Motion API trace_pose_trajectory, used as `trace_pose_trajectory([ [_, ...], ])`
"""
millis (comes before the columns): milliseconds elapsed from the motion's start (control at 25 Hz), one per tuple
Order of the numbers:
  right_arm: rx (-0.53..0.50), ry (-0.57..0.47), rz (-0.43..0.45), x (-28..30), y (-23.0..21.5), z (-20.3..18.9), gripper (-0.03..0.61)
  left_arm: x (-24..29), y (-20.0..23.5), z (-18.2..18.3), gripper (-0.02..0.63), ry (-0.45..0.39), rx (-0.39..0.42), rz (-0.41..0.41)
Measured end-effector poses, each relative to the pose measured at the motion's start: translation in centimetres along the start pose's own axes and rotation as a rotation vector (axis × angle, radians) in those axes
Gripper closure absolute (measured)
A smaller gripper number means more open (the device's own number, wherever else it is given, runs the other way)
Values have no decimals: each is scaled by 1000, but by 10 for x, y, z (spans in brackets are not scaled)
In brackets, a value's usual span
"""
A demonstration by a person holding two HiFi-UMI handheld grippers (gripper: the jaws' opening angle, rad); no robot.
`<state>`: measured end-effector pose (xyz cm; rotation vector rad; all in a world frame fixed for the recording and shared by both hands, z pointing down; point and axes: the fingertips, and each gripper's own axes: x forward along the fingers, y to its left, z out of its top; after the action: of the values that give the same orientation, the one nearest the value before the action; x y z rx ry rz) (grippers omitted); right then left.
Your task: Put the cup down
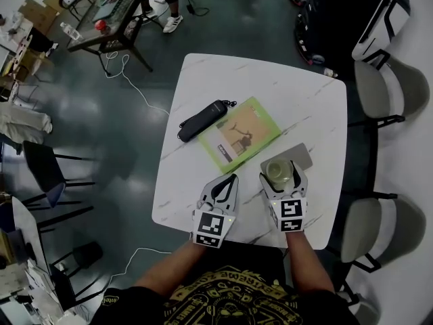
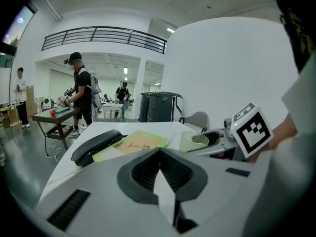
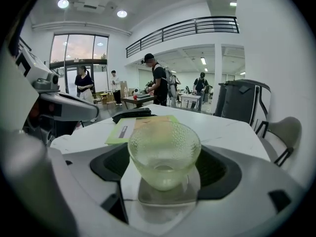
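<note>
The cup [image 3: 164,154] is a small bowl-shaped tumbler of pale, pebbled glass. I judge it light but stiff and breakable, and slick enough to slide if the grip loosens unevenly. The right claw [image 1: 281,175] is clamped on it, one jaw on each side of the lower wall with the rim left free. That is a sound place to hold it, since the flared lip gives the pads nothing flat to press against.

It sits at the near right of the tabletop [image 1: 203,87], over a grey square mat [image 1: 302,156]. The right gripper view shows its foot down on or just above that mat, but I cannot tell whether it is bearing weight yet. Glass on a hard surface calls for a gentle, level release, so the jaws should part evenly to avoid tipping it.

The cup looks empty, with no liquid line showing through the wall, so spilling is not a worry.

The left claw [image 1: 231,180] hovers just left of the right one with its jaws together and nothing between them. A green booklet [image 1: 240,133] lies farther in at mid-table, and a black case [image 1: 201,120] lies to its far left. Both are clear of the cup.
</note>
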<state>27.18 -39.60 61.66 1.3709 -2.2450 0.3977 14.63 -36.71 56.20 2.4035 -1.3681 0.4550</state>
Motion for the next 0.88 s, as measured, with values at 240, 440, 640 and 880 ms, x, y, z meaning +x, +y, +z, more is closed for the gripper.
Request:
trace_pose_trajectory([
  [240, 33, 4, -24, -15, 2, -5, 144, -18, -2, 7, 606, -13, -8, -9],
  [440, 80, -22, -107, -47, 1, -7, 144, -47, -3, 5, 606, -24, -20, -28],
  [640, 133, -105, -126, -94, 34, 13, 146, -83, -7, 0, 606, -23, -36, -66],
  [880, 125, -170, -126, -137, 93, 28, 147, -123, -12, 1, 606, -63, -19, -106],
])
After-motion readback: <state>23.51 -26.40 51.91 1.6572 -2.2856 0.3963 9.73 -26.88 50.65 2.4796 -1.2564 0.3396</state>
